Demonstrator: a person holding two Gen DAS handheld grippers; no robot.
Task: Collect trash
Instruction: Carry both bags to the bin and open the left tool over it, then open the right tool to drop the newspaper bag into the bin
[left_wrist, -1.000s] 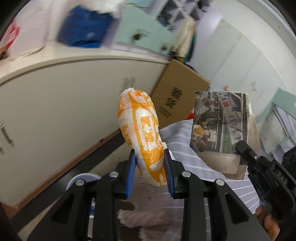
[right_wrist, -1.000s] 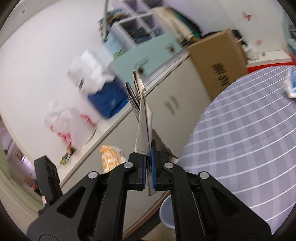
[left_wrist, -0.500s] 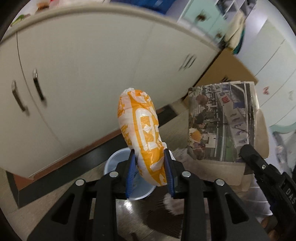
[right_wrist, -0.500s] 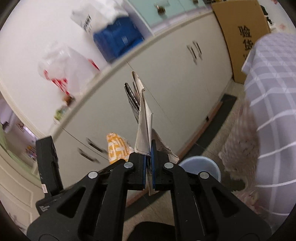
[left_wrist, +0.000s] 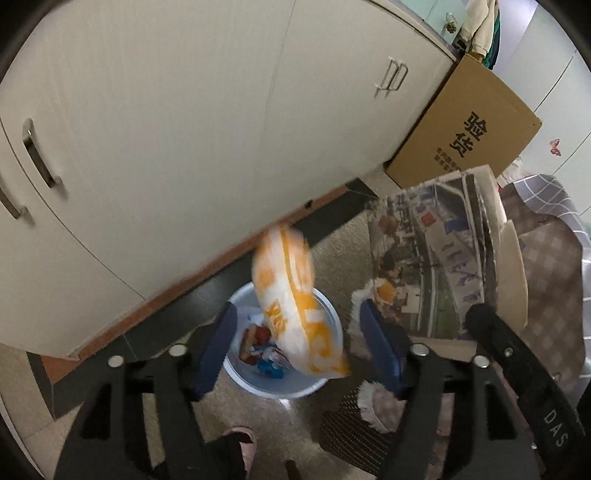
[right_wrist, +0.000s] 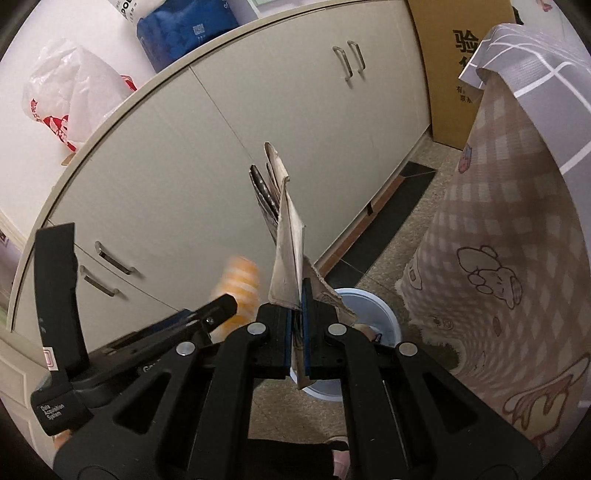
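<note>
Left gripper (left_wrist: 295, 332): jaws just opening, apart, touching nothing.
Orange bag (left_wrist: 291, 302): blurred, loose between the jaws, above the blue bin (left_wrist: 325, 384).
Right gripper (right_wrist: 295, 314): clamped on folded cardboard (right_wrist: 286, 254), above the bin.

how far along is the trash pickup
Some wrappers already lie in the bin. The left tool has just been opening, and the orange bag between its jaws looks loose over the bin. Left: the paper, clamped in the right tool.
</note>
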